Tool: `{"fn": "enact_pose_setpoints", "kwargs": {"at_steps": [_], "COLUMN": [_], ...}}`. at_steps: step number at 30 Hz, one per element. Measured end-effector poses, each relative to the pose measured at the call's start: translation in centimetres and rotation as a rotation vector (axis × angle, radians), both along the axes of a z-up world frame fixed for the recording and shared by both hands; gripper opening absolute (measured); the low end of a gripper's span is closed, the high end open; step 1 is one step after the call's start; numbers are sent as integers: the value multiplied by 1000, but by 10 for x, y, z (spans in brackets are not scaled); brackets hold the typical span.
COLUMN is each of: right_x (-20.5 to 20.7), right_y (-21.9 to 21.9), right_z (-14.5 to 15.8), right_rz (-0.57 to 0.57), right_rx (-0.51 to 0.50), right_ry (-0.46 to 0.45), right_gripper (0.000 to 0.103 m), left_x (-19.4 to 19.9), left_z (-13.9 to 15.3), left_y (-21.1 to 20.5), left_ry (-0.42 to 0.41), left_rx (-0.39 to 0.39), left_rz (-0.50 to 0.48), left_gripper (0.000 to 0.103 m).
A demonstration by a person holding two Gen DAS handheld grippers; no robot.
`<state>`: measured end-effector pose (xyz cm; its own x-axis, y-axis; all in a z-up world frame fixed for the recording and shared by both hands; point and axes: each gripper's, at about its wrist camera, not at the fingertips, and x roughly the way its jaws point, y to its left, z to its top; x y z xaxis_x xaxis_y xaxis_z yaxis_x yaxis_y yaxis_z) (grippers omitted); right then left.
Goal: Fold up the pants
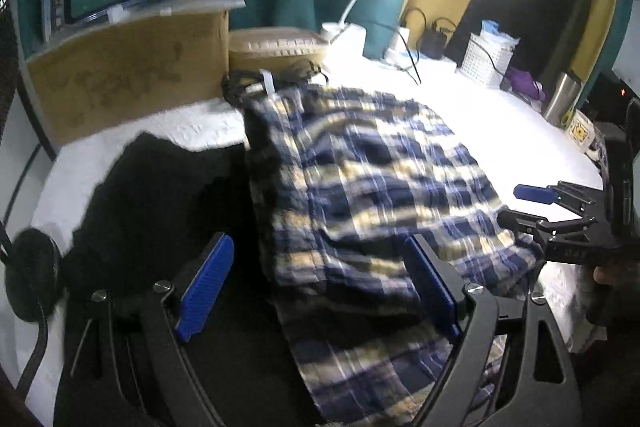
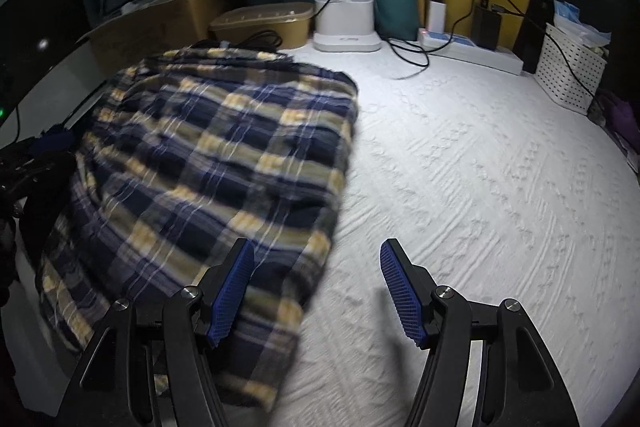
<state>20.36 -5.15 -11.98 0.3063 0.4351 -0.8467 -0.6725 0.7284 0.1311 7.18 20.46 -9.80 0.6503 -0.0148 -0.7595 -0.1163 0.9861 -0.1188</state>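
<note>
- Broadly, a white textured table (image 2: 480, 187) carries everything;
- plaid pants (image 2: 208, 163) lie bunched on its left part, beside a black garment (image 1: 160, 195);
- left gripper (image 1: 320, 287) gapes wide over the pants;
- right gripper (image 2: 316, 291) is spread apart, one finger above the plaid edge.

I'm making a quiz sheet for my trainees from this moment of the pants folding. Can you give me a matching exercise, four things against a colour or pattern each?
Things:
1. pants
2. perforated basket
3. lidded tub
4. garment beside the pants

Colours or patterns:
A. black
B. white
C. navy and yellow plaid
D. tan

Pairs: 1-C, 2-B, 3-D, 4-A
</note>
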Motion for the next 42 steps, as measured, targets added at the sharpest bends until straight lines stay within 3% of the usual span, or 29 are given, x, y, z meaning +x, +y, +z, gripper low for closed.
{"fn": "enact_pose_setpoints", "kwargs": {"at_steps": [3,7,9,16,33,42], "right_x": [-5,-10,-12,-18,-19,-29], "right_y": [-4,-10,-13,-23,-60,-81], "right_z": [-5,-9,-9,-7,-6,1], "right_rz": [1,-1,1,6,-49,-79], "right_rx": [-6,-2,-4,-6,-7,12], "right_ry": [9,16,10,-6,3,-8], "right_gripper": [67,68,68,68,69,69], "left_x": [-2,-7,-9,-14,-35,-46], "left_z": [-12,-23,-27,-33,-25,2], "left_y": [-4,-6,-2,1,-8,-30], "left_ry": [34,69,74,75,87,9], "left_rx": [7,89,66,93,150,136], "left_rz": [7,27,32,46,107,77], "left_gripper": [87,87,87,87,87,87]}}
